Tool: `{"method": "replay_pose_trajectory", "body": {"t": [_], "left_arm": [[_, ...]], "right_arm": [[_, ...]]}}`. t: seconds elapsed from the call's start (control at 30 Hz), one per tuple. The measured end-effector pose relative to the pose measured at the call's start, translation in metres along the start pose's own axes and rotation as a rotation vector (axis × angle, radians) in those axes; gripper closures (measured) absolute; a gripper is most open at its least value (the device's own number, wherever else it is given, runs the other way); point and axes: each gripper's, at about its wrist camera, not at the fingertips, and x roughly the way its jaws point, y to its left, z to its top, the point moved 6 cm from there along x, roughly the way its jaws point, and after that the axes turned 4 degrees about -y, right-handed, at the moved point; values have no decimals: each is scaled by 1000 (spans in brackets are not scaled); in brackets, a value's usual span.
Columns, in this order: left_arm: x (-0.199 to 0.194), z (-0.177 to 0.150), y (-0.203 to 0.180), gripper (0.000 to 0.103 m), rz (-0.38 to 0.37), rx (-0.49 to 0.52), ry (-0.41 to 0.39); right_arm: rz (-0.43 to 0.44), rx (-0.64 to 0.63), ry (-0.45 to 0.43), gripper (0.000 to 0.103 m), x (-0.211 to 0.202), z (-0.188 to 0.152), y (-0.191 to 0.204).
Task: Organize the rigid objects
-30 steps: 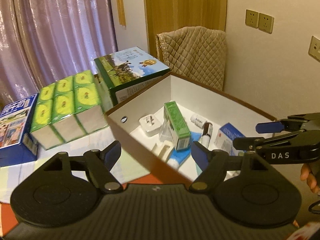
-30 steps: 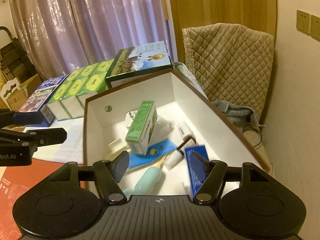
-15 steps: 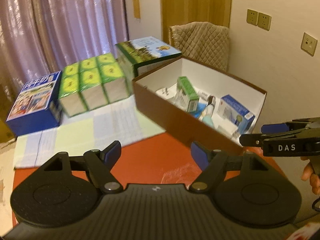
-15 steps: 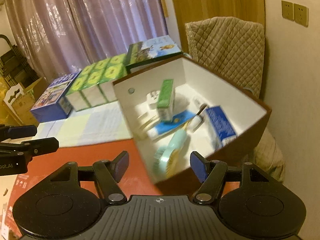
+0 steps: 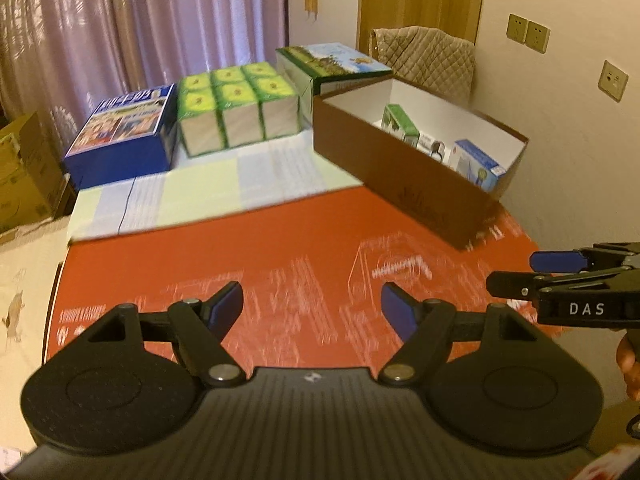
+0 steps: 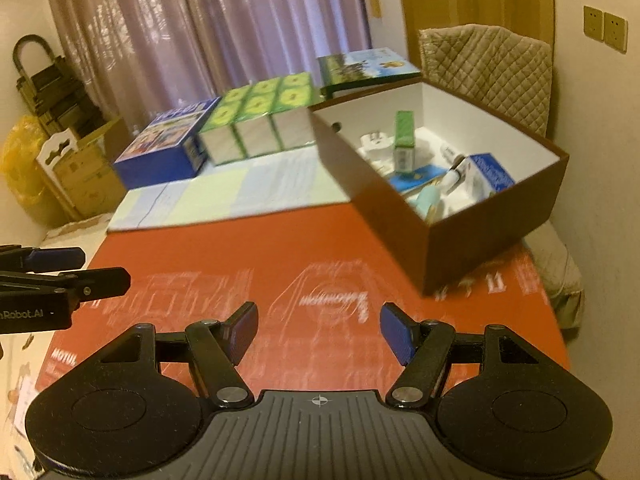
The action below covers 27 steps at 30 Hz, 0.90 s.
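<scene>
Lettering "DAS" on right gripper (image 5: 516, 270); red mat (image 6: 280, 256) print perhaps "MOTUL".

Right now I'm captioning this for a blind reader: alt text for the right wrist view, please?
An open, empty right gripper hovers over a red mat; beyond sits a brown box holding small packages.

Brown box (image 6: 460, 236) with white inside, red mat (image 6: 280, 256), purple curtain (image 6: 200, 20).

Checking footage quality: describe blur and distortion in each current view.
Left wrist view: print on the red mat smeared by motion, fisheye bends the curtain. Right wrist view: brown box and its contents blurred, warm dim light, dark vignetted corners.
</scene>
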Motion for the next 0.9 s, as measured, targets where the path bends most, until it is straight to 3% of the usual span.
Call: {"method": "replay_pose_trajectory", "body": {"t": [0.37, 0.9], "left_arm": [[-60, -61, 20, 31, 14, -31, 14], [-92, -101, 34, 31, 42, -81, 45]], "right_arm": [[23, -8, 14, 38, -33, -52, 49], [69, -47, 36, 38, -55, -88, 92]]}}
